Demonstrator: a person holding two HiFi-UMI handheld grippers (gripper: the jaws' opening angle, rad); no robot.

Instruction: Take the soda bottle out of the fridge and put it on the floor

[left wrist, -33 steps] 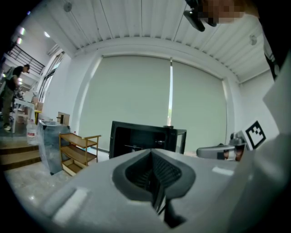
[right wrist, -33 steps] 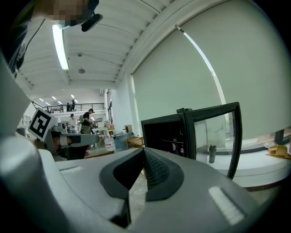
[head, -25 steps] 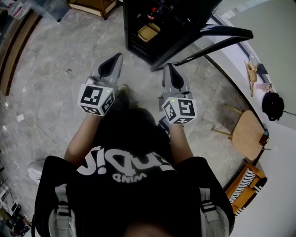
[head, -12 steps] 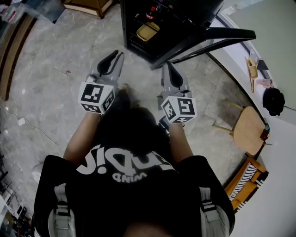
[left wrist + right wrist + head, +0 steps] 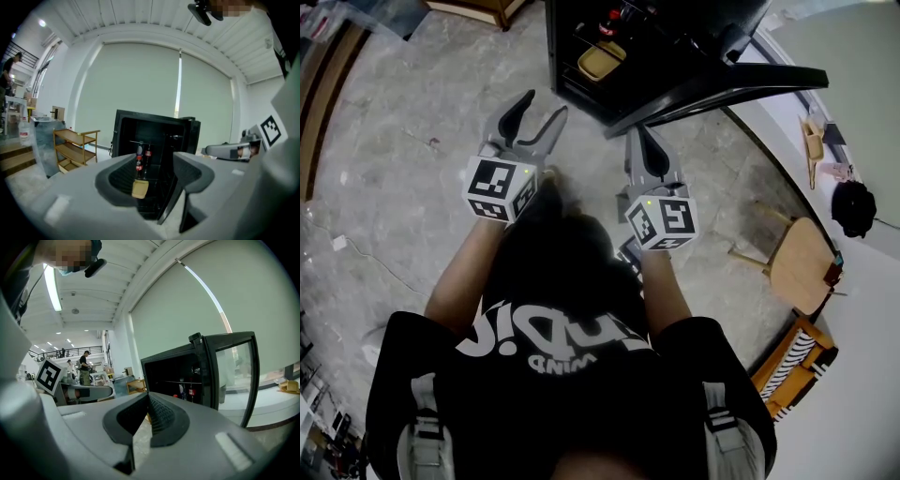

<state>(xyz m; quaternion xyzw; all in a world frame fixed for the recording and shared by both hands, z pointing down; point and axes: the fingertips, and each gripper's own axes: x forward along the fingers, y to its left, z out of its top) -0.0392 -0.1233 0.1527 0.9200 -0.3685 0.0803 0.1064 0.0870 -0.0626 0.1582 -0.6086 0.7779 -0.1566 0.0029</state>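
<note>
The fridge [image 5: 567,47] stood open. The edge of the head view cut off its top, and its inside was too dark to read there, so only a red speck showed of the soda bottle [image 5: 139,165]. The left tongs' view gave it better. It stood upright on a shelf inside, with a second bottle [image 5: 148,153] just beside it and a tan tub [image 5: 139,188] lower down; the labels were too small to make out. The left tongs [image 5: 544,105] had just been opening and stood apart with nothing between them, the bottle well beyond, seen through the gap. The right tongs [image 5: 637,131] were closed, tips together and empty, pointing at the fridge beside its door [image 5: 722,89]. Both hung over the floor [image 5: 412,141], short of the fridge.
</note>
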